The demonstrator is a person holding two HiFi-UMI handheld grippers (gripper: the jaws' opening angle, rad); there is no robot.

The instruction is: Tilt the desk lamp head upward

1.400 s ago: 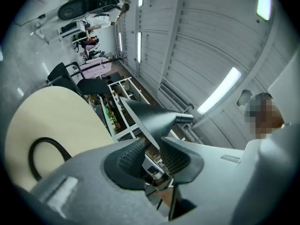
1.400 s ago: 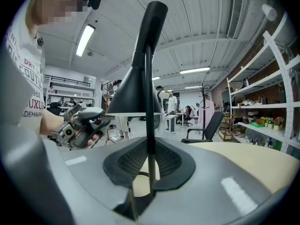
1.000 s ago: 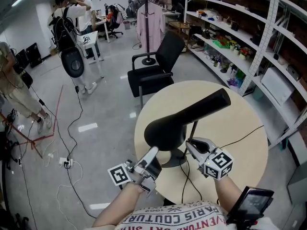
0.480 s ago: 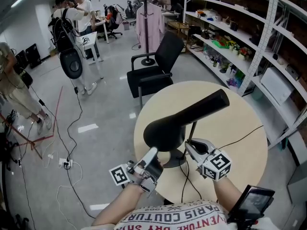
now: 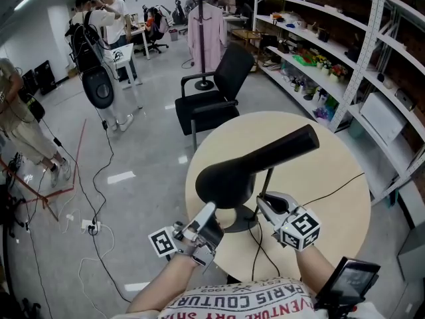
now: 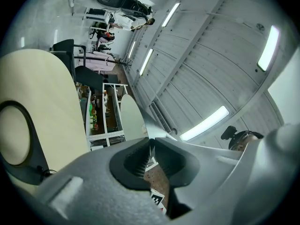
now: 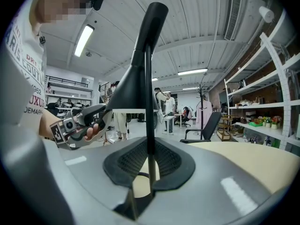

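Note:
The black desk lamp head (image 5: 255, 161) leans over the round beige table (image 5: 332, 205), wide end low, narrow end up to the right. My left gripper (image 5: 208, 211) is shut on the head's lower rim; the left gripper view shows its pale inner rim (image 6: 133, 118) running into my left gripper (image 6: 151, 151). My right gripper (image 5: 263, 203) is shut on the thin lamp stem (image 5: 267, 178). In the right gripper view the stem (image 7: 149, 125) rises from my right gripper (image 7: 150, 175) to the lamp head (image 7: 138, 74), with the left gripper (image 7: 101, 114) beside it. The ring base (image 5: 242, 223) rests on the table.
The lamp's black cable (image 5: 332, 190) trails right across the table. A black office chair (image 5: 212, 98) stands beyond the table's far edge, and shelving (image 5: 332, 52) lines the right wall. People stand far back left. A dark device (image 5: 345, 281) sits by my right forearm.
The wide end of the lamp head and my left gripper have shifted slightly left and up. The right gripper stays on the stem.

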